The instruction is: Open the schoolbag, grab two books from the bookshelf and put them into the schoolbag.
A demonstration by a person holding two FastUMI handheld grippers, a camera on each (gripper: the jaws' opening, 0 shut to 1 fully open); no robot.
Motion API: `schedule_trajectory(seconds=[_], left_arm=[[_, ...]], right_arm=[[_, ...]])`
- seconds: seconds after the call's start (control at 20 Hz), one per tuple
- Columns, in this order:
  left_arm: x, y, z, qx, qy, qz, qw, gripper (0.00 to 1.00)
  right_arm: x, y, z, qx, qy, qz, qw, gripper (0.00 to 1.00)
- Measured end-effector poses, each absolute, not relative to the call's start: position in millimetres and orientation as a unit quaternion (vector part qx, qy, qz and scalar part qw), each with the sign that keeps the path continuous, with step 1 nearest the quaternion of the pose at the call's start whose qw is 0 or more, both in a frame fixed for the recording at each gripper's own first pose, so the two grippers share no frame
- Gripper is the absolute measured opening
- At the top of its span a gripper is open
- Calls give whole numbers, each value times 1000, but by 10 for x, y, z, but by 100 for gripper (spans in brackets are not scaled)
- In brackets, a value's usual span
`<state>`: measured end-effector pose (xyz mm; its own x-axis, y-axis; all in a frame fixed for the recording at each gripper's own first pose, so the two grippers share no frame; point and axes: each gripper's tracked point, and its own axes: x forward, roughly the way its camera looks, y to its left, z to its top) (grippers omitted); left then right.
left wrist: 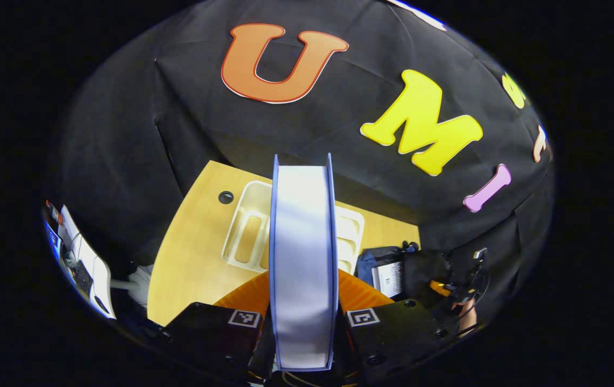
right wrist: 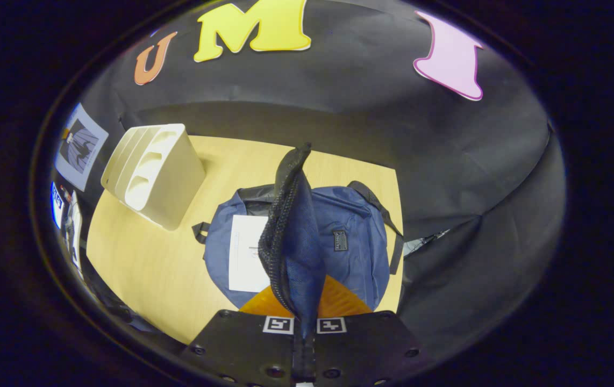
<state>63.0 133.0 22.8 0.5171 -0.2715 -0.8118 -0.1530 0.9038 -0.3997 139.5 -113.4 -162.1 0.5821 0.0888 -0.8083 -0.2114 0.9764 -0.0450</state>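
Now the left gripper (left wrist: 302,322) pinches a blue-covered book (left wrist: 302,258) upright by its page edge, above the cream slotted bookshelf (left wrist: 242,236). Right gripper (right wrist: 304,322) is clamped on the schoolbag's flap (right wrist: 291,236), mesh-lined, lifted. The blue fabric schoolbag (right wrist: 350,252) lies beside the bookshelf on the wooden table (right wrist: 151,269), white book (right wrist: 245,252) inside; its small label is unreadable.

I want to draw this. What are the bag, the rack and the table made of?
The bag looks like thin blue cloth, since it creases and hangs limp where the right gripper lifts its flap. The rack seems smooth cream plastic, moulded with rounded slots. The table shows pale wood grain, perhaps a laminate.
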Motion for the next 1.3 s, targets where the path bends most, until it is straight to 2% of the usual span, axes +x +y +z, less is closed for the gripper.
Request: schedule_trajectory(seconds=[0.15, 0.2, 0.35, 0.4, 0.65, 0.9, 1.3], left_arm=[[555, 948, 316, -266, 483, -70, 831, 44], [538, 786, 341, -284, 481, -86, 825, 45], [520, 366, 317, -303, 467, -117, 823, 44], [529, 214, 267, -314, 462, -123, 821, 44], [333, -562, -129, -374, 483, -165, 774, 45], [101, -1191, -731, -430, 507, -169, 728, 45], [61, -2193, -1455, -461, 503, -181, 708, 45]], right_arm=[[1382, -1174, -1593, -65, 447, 83, 888, 1], [1375, -1195, -1590, -63, 447, 82, 889, 4], [1355, -1222, -1592, -58, 448, 81, 889, 4], [1347, -1238, -1585, -57, 447, 80, 889, 1], [1348, -1299, -1585, -48, 448, 77, 889, 4], [1372, -1369, -1609, -29, 453, 74, 888, 1], [1378, -1332, -1632, -52, 454, 85, 886, 1]])
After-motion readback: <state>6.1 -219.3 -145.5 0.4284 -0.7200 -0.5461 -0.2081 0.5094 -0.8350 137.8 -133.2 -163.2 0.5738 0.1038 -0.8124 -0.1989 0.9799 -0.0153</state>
